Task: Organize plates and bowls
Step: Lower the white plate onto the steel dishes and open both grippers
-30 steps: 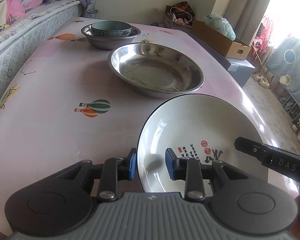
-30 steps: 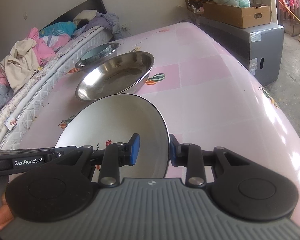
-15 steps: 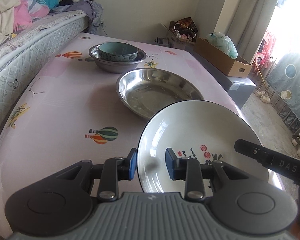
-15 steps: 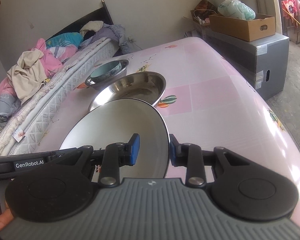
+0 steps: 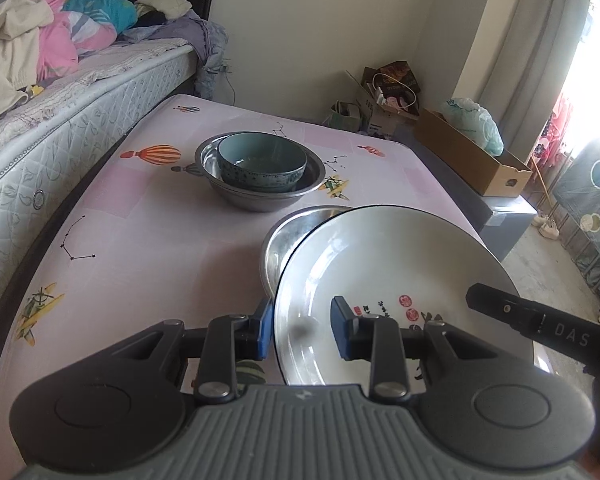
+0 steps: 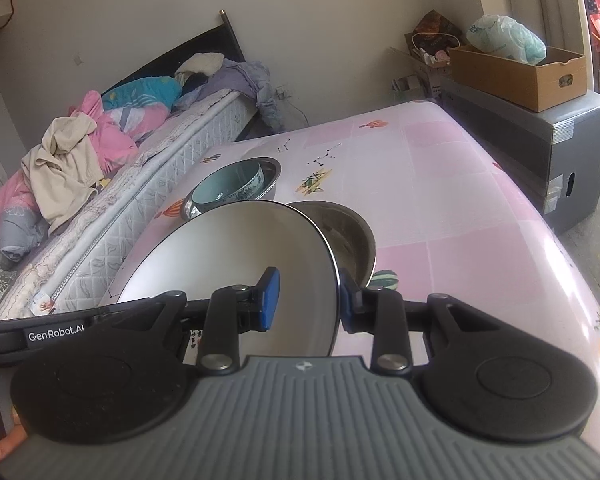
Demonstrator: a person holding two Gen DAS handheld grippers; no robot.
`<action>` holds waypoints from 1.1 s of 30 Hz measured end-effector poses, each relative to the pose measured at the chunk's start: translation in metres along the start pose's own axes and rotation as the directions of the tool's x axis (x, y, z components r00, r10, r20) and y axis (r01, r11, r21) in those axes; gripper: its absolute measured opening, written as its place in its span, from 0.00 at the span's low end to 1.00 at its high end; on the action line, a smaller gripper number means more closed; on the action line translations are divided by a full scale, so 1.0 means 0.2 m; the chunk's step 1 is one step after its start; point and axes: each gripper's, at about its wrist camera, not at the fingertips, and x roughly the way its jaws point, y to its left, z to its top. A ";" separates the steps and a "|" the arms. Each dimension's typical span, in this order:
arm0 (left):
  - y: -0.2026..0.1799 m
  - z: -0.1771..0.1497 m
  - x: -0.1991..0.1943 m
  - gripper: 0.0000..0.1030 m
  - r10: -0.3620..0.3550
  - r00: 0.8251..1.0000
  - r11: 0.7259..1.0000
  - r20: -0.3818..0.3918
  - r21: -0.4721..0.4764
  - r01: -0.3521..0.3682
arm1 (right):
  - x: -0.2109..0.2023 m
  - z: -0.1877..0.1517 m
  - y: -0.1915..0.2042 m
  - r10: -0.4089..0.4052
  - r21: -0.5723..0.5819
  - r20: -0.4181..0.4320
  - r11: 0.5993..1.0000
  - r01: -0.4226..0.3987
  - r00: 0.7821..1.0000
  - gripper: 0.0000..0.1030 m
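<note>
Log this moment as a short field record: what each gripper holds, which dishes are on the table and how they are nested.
held item: white plate with black rim and printed characters, off the table
left gripper: shut on the plate's left rim
right gripper: shut on the plate's right rim
plate position: over the near side of the wide steel basin, partly hiding it
far stack: teal bowl sitting inside a steel bowl
surface: pink tablecloth with balloon prints
beside table: mattress on one side, cardboard box on the other

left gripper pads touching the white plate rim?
Touching. Left wrist view: the left gripper has its blue pads clamped on the white plate rim.
</note>
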 end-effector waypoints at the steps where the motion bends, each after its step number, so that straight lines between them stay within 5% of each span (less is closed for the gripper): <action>1: 0.01 0.02 0.03 0.30 0.001 1.000 1.000 -0.004 -0.003 -0.001 | 0.05 0.02 -0.01 0.002 0.003 -0.010 1.000 -0.002 1.000 0.28; 12: 0.02 0.12 0.38 0.29 0.018 0.997 1.000 -0.073 -0.006 -0.018 | 0.47 0.13 -0.12 -0.025 0.023 -0.123 0.999 0.028 0.992 0.28; 20: 0.03 0.16 0.39 0.30 0.010 1.000 1.000 -0.027 0.018 -0.009 | 0.60 0.15 -0.11 -0.036 -0.002 -0.125 0.999 0.036 0.991 0.29; 33: 0.04 0.14 0.30 0.45 0.029 1.000 0.999 0.008 0.029 -0.029 | 0.56 0.17 -0.14 -0.024 0.036 -0.126 0.999 0.028 0.992 0.35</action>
